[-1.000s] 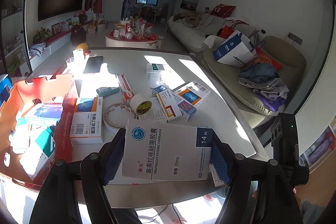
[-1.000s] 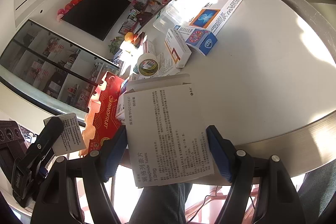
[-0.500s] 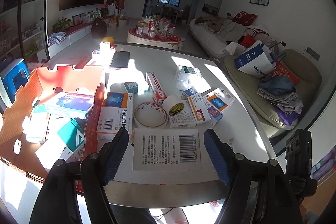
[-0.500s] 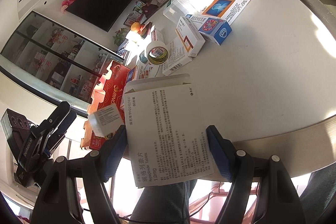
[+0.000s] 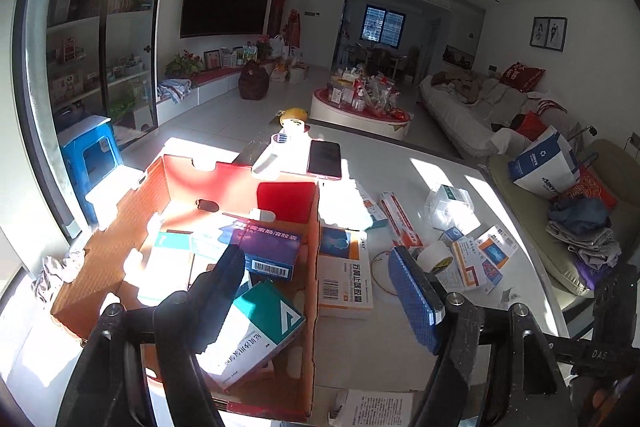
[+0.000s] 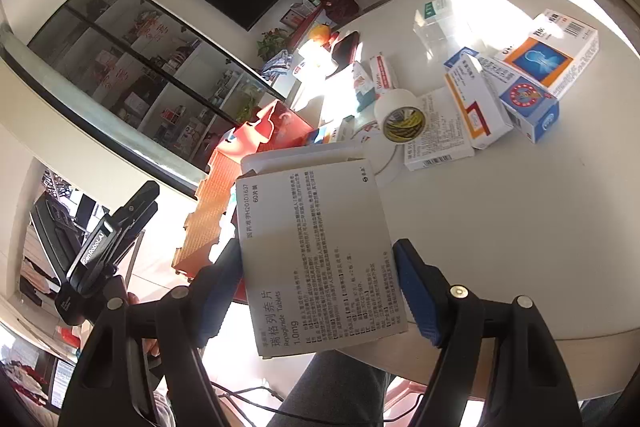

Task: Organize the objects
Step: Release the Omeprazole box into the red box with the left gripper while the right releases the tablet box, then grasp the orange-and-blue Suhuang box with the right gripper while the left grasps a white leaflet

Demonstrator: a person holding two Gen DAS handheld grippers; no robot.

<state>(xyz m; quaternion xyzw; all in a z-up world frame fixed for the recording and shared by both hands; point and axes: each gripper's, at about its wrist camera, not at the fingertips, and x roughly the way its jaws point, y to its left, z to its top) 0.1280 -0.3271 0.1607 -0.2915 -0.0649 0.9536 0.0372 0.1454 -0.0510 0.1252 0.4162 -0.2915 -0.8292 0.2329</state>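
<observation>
The left tool [image 5: 320,291] hung with its jaws apart and nothing between them, poised over the near edge of the red cardboard box [image 5: 168,187] at the left of the worktop [image 5: 400,339]. Inside that box lay a purple medicine box [image 5: 268,247] and a teal-and-white carton [image 5: 256,331], tilted against each other. Just outside the box wall sat an orange-and-white packet [image 5: 346,267]. Over on the other side, the right tool [image 6: 320,291] was clamped on a white Repaglinide tablet box [image 6: 320,255], held up off the worktop near its front edge. Beyond it stood a tape roll [image 6: 400,117] and a cluster of scattered medicine packets [image 6: 520,87].
</observation>
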